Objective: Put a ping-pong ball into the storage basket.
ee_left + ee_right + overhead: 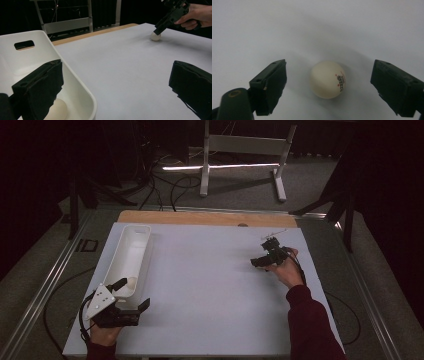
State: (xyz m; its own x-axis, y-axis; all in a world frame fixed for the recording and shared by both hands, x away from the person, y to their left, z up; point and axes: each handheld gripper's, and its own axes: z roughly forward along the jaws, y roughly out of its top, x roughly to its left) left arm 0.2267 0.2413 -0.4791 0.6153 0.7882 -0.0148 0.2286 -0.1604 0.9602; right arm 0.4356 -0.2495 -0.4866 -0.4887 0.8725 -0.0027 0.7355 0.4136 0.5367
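The ball is bracketed on the desk by the right tongs, spread and untouched; a squeeze is needed next. Left tongs are held apart, probably straddling the bin rim.

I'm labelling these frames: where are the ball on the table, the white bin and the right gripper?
ball [327, 79]: right gripper view, its middle.
white bin [141, 231]: high view, far rim.
right gripper [328, 87]: right gripper view, between its fingertips.
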